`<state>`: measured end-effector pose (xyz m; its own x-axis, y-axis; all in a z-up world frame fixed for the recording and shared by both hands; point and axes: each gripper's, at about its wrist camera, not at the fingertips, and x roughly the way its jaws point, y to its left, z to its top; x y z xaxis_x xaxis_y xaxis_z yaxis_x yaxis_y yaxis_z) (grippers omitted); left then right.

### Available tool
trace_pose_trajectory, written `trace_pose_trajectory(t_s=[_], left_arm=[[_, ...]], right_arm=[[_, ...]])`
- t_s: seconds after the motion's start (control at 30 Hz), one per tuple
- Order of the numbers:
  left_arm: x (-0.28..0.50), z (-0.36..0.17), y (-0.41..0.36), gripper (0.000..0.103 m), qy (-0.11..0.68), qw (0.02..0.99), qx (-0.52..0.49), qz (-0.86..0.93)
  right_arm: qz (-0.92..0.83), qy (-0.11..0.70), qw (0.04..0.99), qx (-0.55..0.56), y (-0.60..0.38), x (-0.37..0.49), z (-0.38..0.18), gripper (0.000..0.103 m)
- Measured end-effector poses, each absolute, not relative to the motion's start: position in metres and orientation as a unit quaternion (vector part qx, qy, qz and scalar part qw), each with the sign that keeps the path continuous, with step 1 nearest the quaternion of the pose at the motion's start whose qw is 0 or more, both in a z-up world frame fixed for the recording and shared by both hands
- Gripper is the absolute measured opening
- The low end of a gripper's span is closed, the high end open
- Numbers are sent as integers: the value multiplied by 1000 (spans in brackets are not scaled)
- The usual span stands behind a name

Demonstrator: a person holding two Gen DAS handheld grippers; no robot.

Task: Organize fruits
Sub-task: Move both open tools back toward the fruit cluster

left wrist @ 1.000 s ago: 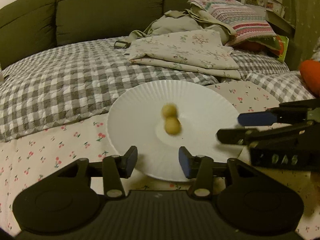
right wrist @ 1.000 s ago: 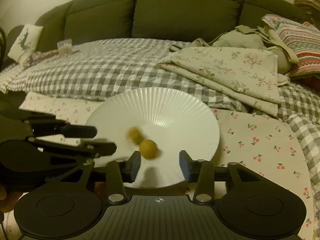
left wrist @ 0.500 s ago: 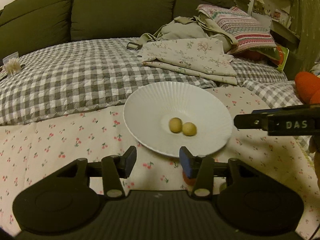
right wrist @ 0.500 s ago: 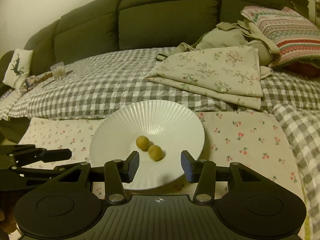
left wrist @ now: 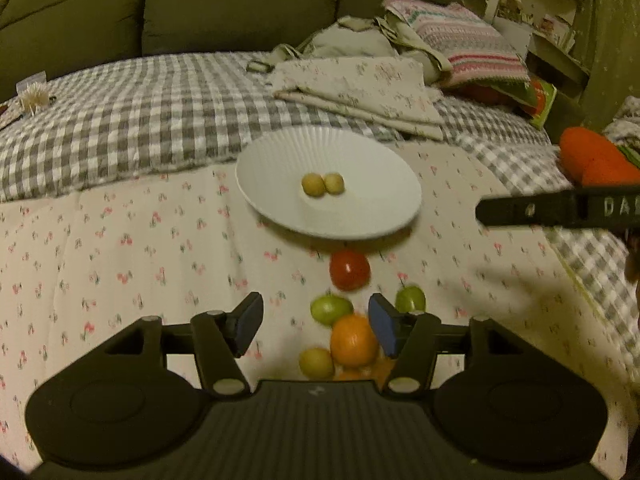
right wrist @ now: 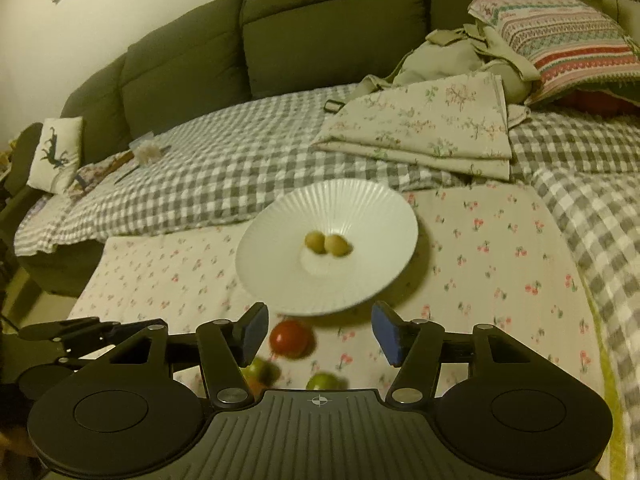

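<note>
Both grippers [left wrist: 316,330] [right wrist: 320,332] are hovering wide open, empty; the orange [left wrist: 354,340], likely firm and rollable, is inviting a grip across its middle.

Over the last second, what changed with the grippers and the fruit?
Both grippers backed away from the white plate, bringing loose fruit on the cloth into view: a red tomato, green fruits and an orange. The two yellow fruits shifted slightly on the plate. Both grippers stayed open and empty.
</note>
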<state>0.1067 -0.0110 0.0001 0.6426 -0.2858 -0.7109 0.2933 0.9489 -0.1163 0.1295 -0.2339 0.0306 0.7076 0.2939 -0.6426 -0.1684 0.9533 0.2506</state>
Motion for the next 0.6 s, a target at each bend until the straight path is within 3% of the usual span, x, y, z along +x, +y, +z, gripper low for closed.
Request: trace_pose_trajectory(t_s=[0.13,0.6], left_arm=[[95,-11,-13,58,412,896,13,-166],[80,-39,-32,58,450,869,51,-199]], right_arm=[[124,360,921,79,-233,116,31,63],[144,425,890,80,-220,100,-1,63]])
